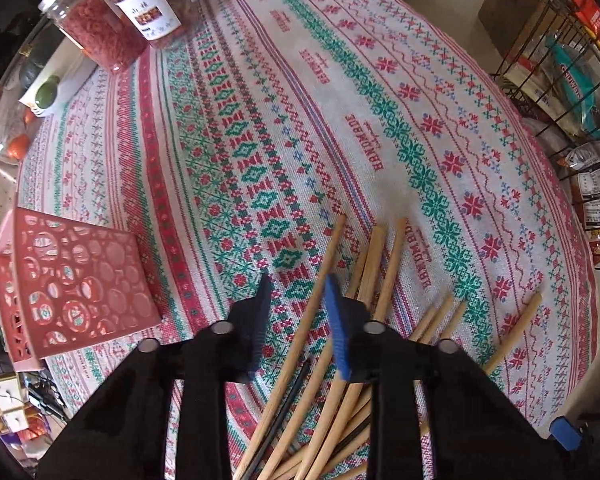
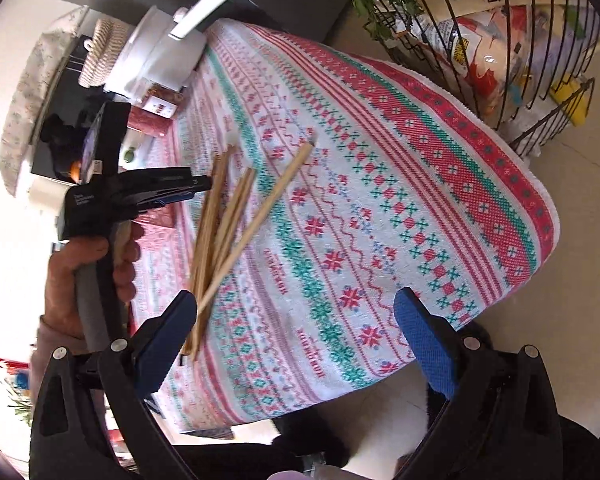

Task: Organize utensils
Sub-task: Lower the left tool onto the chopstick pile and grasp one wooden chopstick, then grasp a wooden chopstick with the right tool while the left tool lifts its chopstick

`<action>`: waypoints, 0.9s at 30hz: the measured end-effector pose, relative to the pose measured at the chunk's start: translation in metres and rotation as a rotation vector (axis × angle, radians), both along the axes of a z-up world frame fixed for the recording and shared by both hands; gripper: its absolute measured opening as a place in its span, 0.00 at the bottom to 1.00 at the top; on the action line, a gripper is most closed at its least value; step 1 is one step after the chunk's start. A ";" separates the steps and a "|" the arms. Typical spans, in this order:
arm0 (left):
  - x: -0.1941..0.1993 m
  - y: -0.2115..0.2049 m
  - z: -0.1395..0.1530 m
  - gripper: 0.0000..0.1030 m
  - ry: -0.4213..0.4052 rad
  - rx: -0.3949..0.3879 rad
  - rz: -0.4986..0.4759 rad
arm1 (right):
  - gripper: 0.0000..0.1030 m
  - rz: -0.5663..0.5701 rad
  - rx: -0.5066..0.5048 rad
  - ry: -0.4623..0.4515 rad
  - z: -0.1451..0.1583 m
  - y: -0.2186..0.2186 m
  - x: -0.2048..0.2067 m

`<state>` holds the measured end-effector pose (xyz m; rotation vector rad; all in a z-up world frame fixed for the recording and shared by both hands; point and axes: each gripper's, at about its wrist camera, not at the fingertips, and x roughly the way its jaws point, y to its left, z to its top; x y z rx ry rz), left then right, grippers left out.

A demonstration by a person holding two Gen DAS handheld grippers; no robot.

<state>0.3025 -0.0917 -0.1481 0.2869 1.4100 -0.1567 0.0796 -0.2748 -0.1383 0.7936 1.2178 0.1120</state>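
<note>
Several wooden chopsticks (image 1: 376,264) lie in a loose pile on the patterned tablecloth (image 1: 260,120), with a dark chopstick (image 1: 288,408) among them. My left gripper (image 1: 298,304) is open, its jaws on either side of one wooden chopstick (image 1: 312,308). A red perforated utensil holder (image 1: 76,280) lies to its left. In the right wrist view the chopstick pile (image 2: 228,224) lies ahead on the cloth and the left gripper (image 2: 196,188) hovers beside it. My right gripper (image 2: 296,320) is open and empty, over the table's near edge.
Two clear jars of red dried food (image 1: 116,20) stand at the far left. A black wire rack with packets (image 1: 560,72) stands off the table's right side. A white pot with a handle (image 2: 160,56) sits at the table's far end.
</note>
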 end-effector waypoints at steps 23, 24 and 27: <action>-0.183 0.106 0.161 0.04 -0.698 -0.254 -0.039 | 0.57 -0.193 -0.168 0.199 -0.013 0.034 0.080; -0.192 0.113 0.166 0.04 -0.715 -0.266 -0.030 | 0.55 -0.203 -0.170 0.209 -0.013 0.039 0.083; -0.208 0.129 0.171 0.04 -0.753 -0.300 -0.012 | 0.48 -0.218 -0.203 0.264 -0.018 0.053 0.100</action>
